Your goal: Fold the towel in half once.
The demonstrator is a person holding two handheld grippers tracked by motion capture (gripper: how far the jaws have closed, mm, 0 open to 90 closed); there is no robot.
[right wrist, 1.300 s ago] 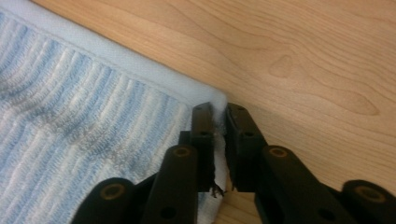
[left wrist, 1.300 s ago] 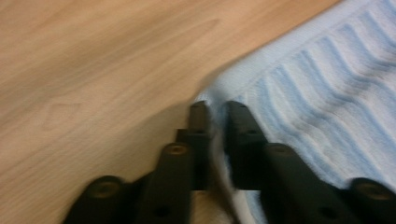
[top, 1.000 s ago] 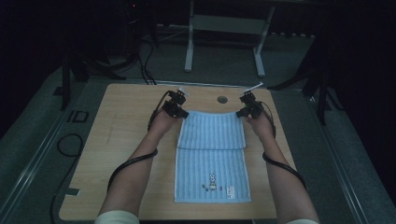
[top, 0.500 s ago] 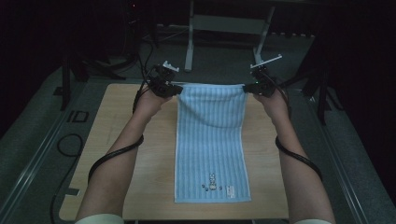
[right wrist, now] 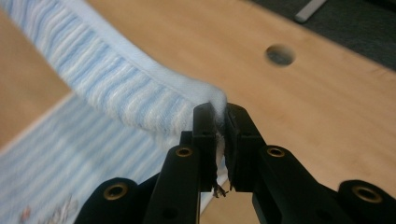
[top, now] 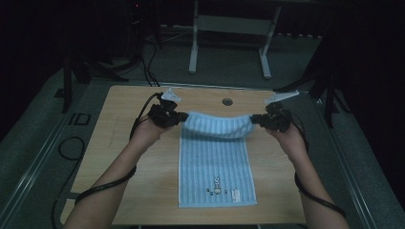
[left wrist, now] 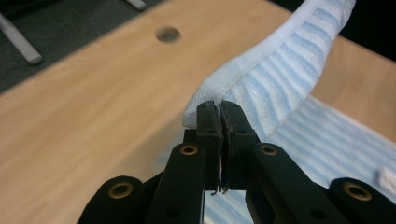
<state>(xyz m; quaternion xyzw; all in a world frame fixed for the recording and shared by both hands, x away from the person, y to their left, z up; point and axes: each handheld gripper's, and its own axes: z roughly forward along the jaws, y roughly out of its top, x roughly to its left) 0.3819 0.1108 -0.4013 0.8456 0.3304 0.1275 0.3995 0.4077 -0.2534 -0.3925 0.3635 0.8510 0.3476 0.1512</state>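
Folding looks to be the work in hand: a light blue striped towel (top: pixel 217 167) lies lengthwise down the middle of the tabletop (top: pixel 124 143), near end flat, far end lifted clear of the wood. Small printed figures (top: pixel 217 190) and a label sit near the towel's near hem, face up.

Far edge hangs in a shallow sag between two holds, one at each far corner. Left gripper (top: pixel 180 117) is clamped on the far left corner; in the left gripper view its jaws stand pressed together with the white hem (left wrist: pixel 205 95) pinched just beyond the tips. Right gripper (top: pixel 254 120) is clamped on the far right corner likewise; the right gripper view shows cloth (right wrist: pixel 217 105) bunched between the closed jaws.

Corner holds make sense: taking both ends of one short edge keeps that edge spread and square, so it can be carried toward the person and laid on the near half without twisting. The sag suggests the grippers stand a little closer together than the towel's full width.

Round cable hole (top: pixel 227 101) sits in the tabletop just beyond the lifted edge, apart from the cloth. Past the tabletop, a metal frame (top: pixel 229 43) stands on dark floor; dim light there, detail uncertain.
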